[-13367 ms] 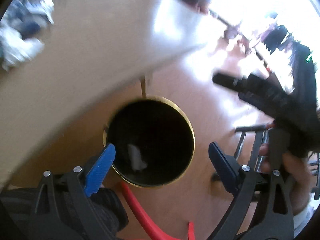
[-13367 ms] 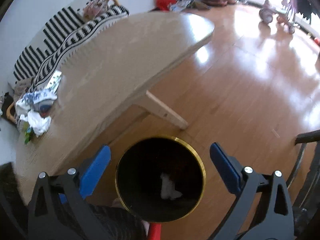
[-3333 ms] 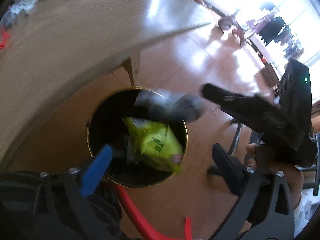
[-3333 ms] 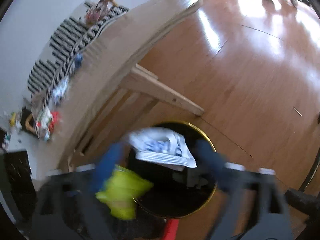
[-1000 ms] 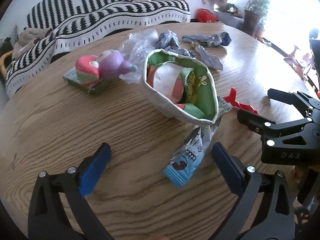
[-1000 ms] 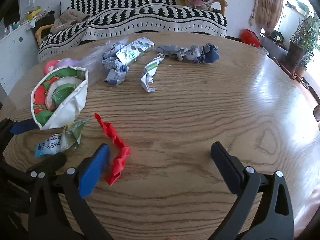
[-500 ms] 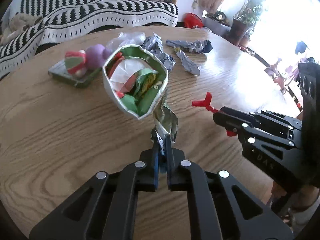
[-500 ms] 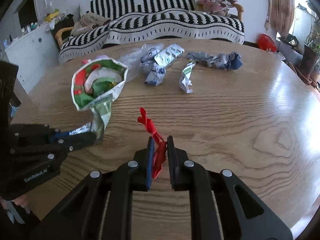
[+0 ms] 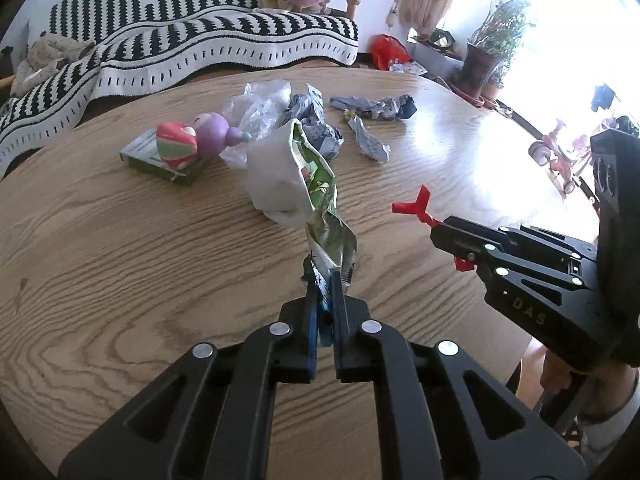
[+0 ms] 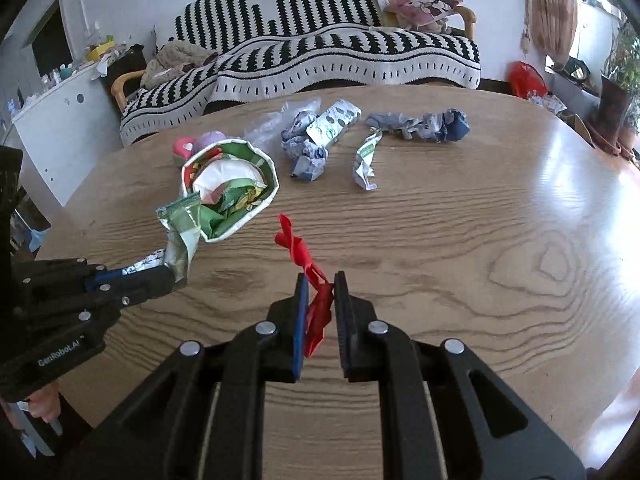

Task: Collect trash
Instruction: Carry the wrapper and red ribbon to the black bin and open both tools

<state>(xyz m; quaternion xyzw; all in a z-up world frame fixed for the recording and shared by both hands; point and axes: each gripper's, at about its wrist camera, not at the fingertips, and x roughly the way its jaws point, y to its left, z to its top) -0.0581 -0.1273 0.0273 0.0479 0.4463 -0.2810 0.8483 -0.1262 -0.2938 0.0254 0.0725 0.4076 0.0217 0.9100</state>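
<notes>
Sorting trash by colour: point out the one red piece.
The red wrapper, clamped in the right gripper; the other scraps are blue, grey, green or clear.

wrapper [image 9: 320, 312] end hidden between claw

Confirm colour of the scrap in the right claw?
Red. The scrap is pinched in the right claw; clearest in the right wrist view.

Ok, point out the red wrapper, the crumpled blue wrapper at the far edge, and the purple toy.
red wrapper [image 10: 318, 312], right wrist view, middle section.
crumpled blue wrapper [image 10: 424, 124], right wrist view, its centre.
purple toy [image 9: 214, 136], left wrist view, round body.
</notes>
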